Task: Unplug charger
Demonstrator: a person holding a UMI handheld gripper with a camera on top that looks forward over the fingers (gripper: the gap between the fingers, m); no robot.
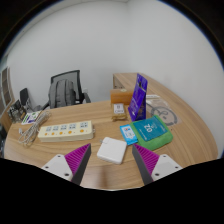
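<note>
The claw (111,165) hangs above the desk (100,115) with its fingers spread wide and nothing pressed between them. The pink pads (76,159) sit on either side of a flat white square block (112,151), which looks like the charger. It rests on the desk by its own weight, just ahead of the fingertips at twelve o'clock, with a clear gap at each side. That wide spread suits a straddling approach, so the fingers can drop around the block before closing.

At about ten o'clock from the block lies a pale power strip (66,131), set flat and parallel to the desk's near edge. Whether a cord joins it to the white block I cannot tell. Beyond it, a small wire basket (29,128) holds oddments. At two o'clock a blue box (152,133) lies flat, and behind it a purple carton (139,99) stands upright beside a brown box (120,108). A black chair (66,90) is pushed up against the far side of the desk.

The grasp has not yet been made; the next move likely calls for lowering and centring before the squeeze.
</note>
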